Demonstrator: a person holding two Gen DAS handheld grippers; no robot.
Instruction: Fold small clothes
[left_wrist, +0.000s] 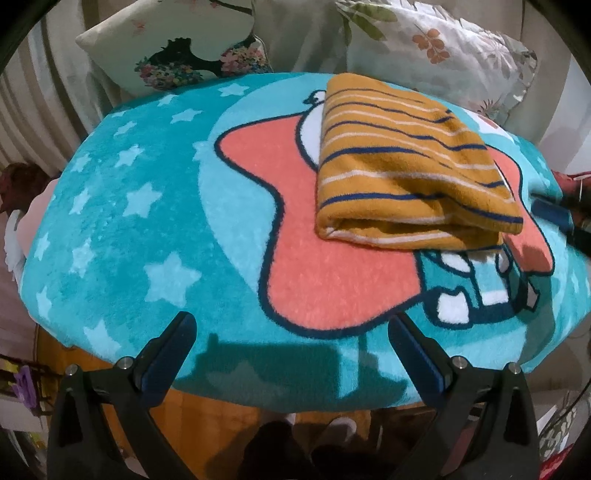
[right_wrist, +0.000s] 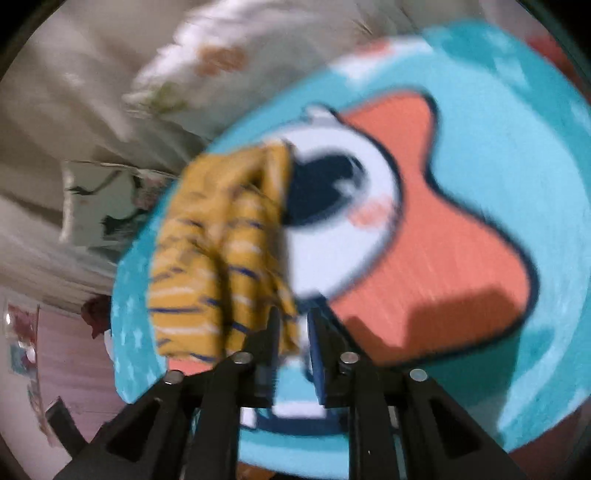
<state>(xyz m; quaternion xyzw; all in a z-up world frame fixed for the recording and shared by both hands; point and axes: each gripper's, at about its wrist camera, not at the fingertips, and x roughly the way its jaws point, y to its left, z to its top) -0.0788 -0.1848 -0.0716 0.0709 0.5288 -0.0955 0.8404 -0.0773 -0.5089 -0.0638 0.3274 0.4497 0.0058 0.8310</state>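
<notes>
A small mustard-yellow garment (left_wrist: 410, 166) with navy and white stripes lies folded in layers on a teal cartoon blanket (left_wrist: 147, 221), right of centre. My left gripper (left_wrist: 291, 332) is open and empty, hovering over the blanket's near edge, well short of the garment. In the blurred right wrist view the garment (right_wrist: 218, 258) lies just ahead and left. My right gripper (right_wrist: 293, 325) has its jaws close together with a narrow gap, and the garment's near corner lies at that gap. The right gripper also shows in the left wrist view (left_wrist: 554, 214) at the garment's right edge.
The blanket covers a round table with a wooden edge (left_wrist: 207, 413) showing below. Floral cushions (left_wrist: 173, 48) and a leaf-print pillow (left_wrist: 443, 48) lie behind on a beige sofa. Dark red cloth (left_wrist: 22, 184) sits at far left.
</notes>
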